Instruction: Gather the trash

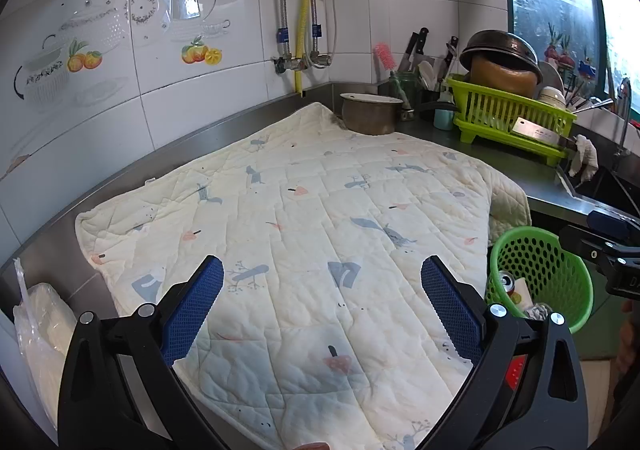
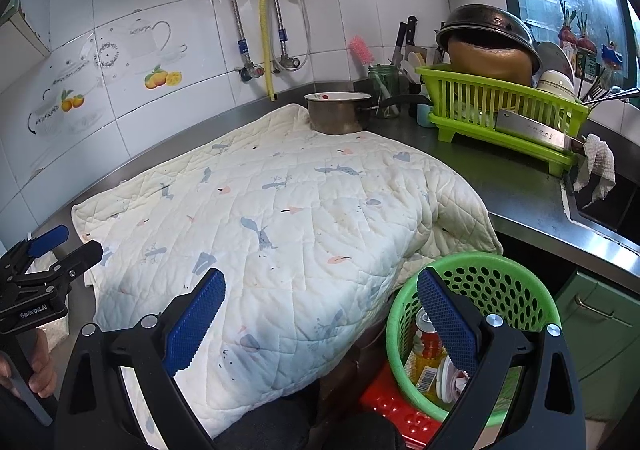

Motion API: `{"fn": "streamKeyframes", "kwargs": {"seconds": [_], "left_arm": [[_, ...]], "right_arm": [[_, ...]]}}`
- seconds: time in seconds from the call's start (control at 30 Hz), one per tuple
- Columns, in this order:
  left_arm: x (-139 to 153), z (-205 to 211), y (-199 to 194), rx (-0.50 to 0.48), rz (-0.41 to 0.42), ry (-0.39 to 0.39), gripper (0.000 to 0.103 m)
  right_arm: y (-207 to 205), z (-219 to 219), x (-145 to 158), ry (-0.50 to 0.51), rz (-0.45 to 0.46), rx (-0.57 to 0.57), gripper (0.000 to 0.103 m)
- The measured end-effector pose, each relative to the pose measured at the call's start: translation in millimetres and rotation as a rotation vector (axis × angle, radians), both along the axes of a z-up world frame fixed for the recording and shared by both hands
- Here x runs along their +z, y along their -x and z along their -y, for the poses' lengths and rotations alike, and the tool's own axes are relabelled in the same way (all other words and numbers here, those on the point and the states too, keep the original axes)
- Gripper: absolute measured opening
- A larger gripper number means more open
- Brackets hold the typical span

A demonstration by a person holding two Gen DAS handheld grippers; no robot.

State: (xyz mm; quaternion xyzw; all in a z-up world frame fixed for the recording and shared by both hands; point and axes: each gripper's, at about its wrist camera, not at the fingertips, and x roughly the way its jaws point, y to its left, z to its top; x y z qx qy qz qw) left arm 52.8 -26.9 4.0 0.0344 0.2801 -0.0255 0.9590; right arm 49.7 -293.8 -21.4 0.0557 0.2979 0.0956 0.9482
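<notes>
**Blue fingers wide open over the blanket, trash in the green basket**

Blue pads on the left gripper (image 1: 322, 306) stand far apart and hold nothing. It hangs over a cream quilted blanket (image 1: 300, 217) that covers most of the steel counter (image 1: 532, 185).

The right gripper (image 2: 320, 320) is wide open too, with nothing in it. Its right finger hides part of the green basket (image 2: 500, 282), which sits low, just beside the blanket's hanging edge.

Inside the basket lies the trash: a can (image 2: 423, 318), an orange wrapper (image 2: 430, 346) and some white bits that are hard to make out. A red thing (image 2: 396, 410) under the basket is mostly hidden.

Far back, a metal pot (image 1: 370, 113) stands at the blanket's corner. A green dish rack (image 1: 512, 117) holds bowls and a cleaver. A plastic bag (image 1: 40, 330) on the left is cut off by the edge.
</notes>
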Motion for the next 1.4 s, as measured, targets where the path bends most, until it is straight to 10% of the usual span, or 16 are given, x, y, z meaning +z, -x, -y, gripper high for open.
{"fn": "streamKeyframes", "kwargs": {"seconds": [1.4], "left_arm": [[0.4, 1.8, 1.1, -0.002, 0.003, 0.012, 0.098]], "right_arm": [[-1.2, -1.3, 1.6, 0.002, -0.001, 0.025, 0.094]]}}
